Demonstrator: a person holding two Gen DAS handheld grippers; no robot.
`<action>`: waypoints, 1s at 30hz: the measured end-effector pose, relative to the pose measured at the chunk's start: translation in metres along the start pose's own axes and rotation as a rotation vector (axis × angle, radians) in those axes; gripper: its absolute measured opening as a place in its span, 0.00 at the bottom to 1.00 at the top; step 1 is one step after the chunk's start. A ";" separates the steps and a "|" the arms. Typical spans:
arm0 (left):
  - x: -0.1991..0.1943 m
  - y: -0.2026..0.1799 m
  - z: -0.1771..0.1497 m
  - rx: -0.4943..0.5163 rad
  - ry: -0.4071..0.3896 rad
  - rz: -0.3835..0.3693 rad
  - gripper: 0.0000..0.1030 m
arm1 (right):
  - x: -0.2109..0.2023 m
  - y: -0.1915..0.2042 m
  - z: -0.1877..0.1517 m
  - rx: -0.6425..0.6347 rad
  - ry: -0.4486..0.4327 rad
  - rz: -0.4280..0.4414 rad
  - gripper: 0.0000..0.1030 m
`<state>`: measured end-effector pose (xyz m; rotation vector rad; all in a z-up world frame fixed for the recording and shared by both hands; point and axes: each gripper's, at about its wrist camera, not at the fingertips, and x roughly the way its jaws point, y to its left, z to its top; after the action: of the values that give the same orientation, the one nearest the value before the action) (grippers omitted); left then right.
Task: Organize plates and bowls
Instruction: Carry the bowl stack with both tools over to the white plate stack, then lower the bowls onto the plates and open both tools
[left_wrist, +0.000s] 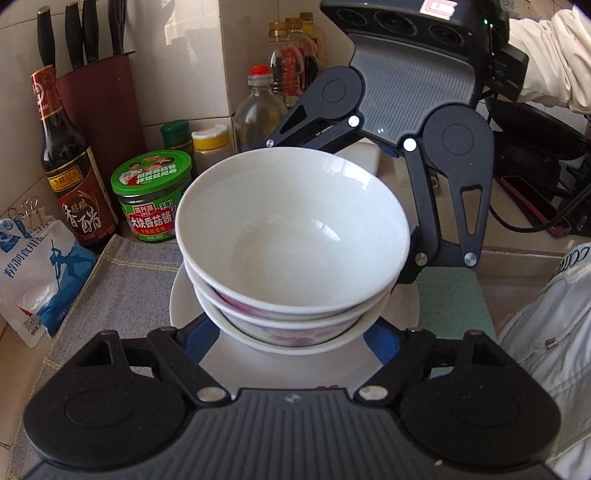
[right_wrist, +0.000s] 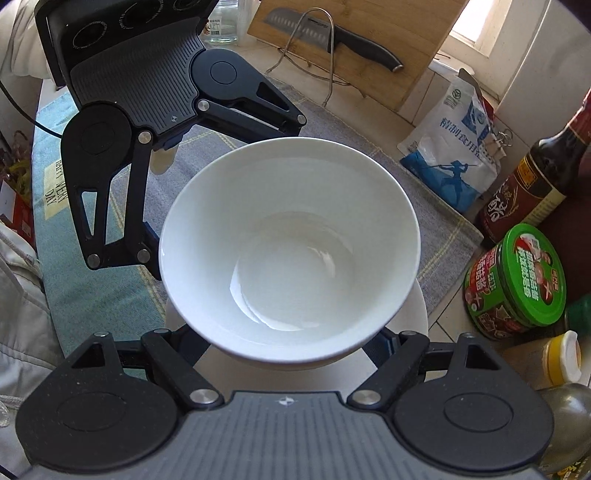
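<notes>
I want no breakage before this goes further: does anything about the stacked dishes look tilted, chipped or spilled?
Nothing stands out. The bowls sit nested and centred on the white plate, level, with no chips or spills visible. The top bowl's inside is clean and empty. The plate's far edge is hidden behind the bowls.

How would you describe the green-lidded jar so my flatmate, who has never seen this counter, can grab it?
Start at the stack of white bowls on the grey cloth and look toward the tiled wall. The jar stands just off the cloth's edge, between the bowls and a tall dark vinegar bottle. It is the short, wide one, with a flat green lid and a red-and-green label, unlike the slim bottles around it.
</notes>
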<state>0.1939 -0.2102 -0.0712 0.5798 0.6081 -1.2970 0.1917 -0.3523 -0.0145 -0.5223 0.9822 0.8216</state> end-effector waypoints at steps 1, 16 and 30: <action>0.002 0.002 0.001 -0.007 0.003 -0.003 0.82 | 0.001 -0.003 -0.001 0.003 0.001 0.005 0.85; 0.010 0.011 0.000 -0.046 0.002 -0.012 0.82 | 0.004 -0.008 -0.005 0.037 0.008 0.014 0.85; 0.003 0.005 -0.005 -0.027 -0.040 0.053 0.94 | 0.000 -0.002 -0.008 0.064 0.007 -0.054 0.95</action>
<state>0.1988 -0.2085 -0.0766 0.5434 0.5730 -1.2465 0.1885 -0.3594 -0.0181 -0.4951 0.9939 0.7385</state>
